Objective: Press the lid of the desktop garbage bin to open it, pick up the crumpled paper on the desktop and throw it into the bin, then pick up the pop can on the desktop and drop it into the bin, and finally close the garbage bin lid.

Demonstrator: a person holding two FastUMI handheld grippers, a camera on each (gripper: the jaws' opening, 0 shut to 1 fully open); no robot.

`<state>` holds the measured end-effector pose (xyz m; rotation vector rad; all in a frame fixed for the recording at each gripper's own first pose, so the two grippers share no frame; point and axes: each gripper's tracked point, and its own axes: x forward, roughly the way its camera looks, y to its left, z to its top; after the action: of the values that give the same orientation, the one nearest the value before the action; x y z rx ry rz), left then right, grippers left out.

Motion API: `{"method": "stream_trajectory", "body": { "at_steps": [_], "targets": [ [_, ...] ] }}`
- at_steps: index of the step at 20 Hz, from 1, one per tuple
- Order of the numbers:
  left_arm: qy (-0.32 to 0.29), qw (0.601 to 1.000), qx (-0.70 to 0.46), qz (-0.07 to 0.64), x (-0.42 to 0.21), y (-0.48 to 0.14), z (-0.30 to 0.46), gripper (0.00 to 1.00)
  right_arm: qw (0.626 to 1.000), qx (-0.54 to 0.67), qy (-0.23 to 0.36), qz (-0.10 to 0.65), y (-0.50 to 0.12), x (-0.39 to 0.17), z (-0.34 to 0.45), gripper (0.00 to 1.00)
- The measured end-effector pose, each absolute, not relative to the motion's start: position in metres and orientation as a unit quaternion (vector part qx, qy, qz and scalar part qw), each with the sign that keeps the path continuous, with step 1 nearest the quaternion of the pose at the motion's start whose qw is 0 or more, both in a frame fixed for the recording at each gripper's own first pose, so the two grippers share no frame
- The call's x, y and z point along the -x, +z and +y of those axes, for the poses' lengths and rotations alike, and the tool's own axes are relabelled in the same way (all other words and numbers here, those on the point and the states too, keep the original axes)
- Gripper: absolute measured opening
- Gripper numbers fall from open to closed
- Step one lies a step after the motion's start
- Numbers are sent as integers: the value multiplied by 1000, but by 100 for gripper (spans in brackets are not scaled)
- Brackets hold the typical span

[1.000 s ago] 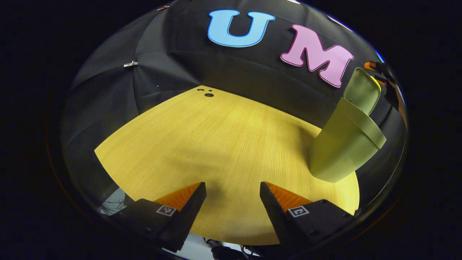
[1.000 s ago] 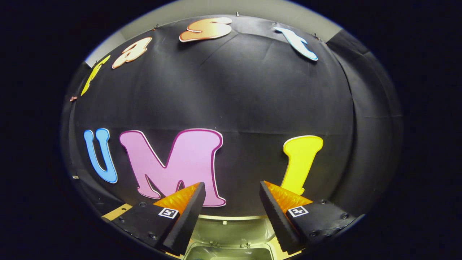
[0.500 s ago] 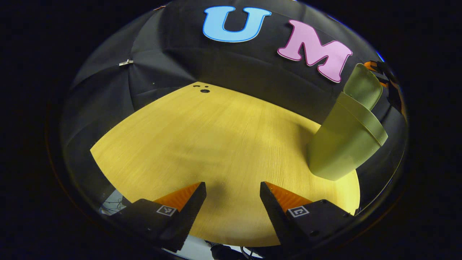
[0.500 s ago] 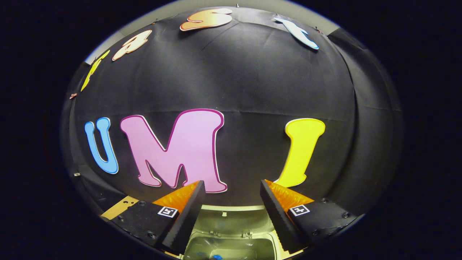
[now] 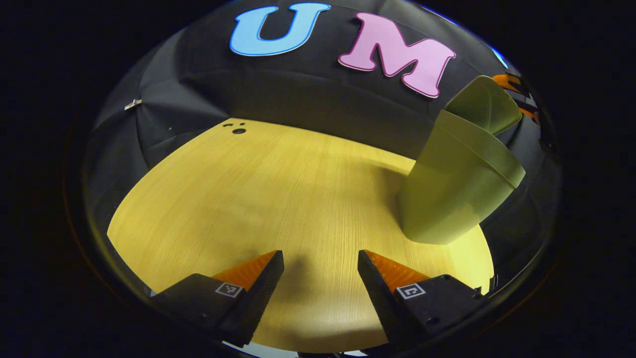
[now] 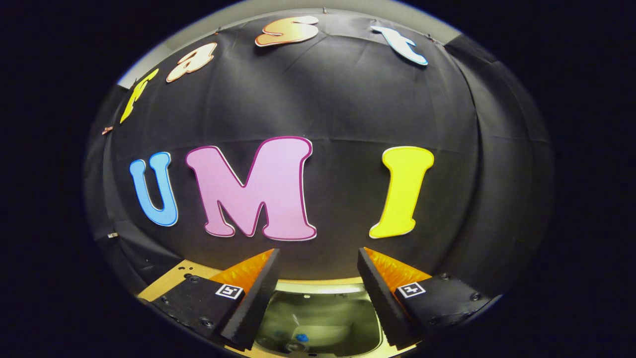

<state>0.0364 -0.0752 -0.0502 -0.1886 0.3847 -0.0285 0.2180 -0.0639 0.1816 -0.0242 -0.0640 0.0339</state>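
Observation:
An olive-green garbage bin (image 5: pixel 459 189) stands at the right of the wooden tabletop (image 5: pixel 278 199), its lid (image 5: pixel 484 102) raised at the back. My left gripper (image 5: pixel 320 263) is open low over the table, left of the bin, with nothing between its fingers. In the right gripper view I look down into the bin's open mouth (image 6: pixel 320 318), where a small blue bit (image 6: pixel 302 338) shows at the bottom. My right gripper (image 6: pixel 318 266) hangs open above that mouth, nothing held. The other gripper (image 5: pixel 521 94) shows partly behind the lid in the left gripper view.
A few small dark holes (image 5: pixel 238 130) mark the far left of the tabletop. The table's front edge runs just below my left fingers (image 5: pixel 248 293). The booth's black cloth wall stands close behind the bin.
The left gripper view has swung right, so the bin sits nearer the middle. The right gripper has tipped down and back, showing more of the bin's inside.

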Motion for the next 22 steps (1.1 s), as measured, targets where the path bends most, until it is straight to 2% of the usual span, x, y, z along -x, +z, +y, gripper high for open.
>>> {"method": "stream_trajectory", "body": {
  "at_steps": [8, 22],
  "targets": [
    [-37, 980, 65, 184, -45, -40, -93, 96, 1000, 6, 12, 24, 121, -203, -79, 96],
    [-25, 982, 66, 177, -28, -38, -88, 96, 995, 35, 11, 91, 41, -187, -75, 99]
  ]
}}
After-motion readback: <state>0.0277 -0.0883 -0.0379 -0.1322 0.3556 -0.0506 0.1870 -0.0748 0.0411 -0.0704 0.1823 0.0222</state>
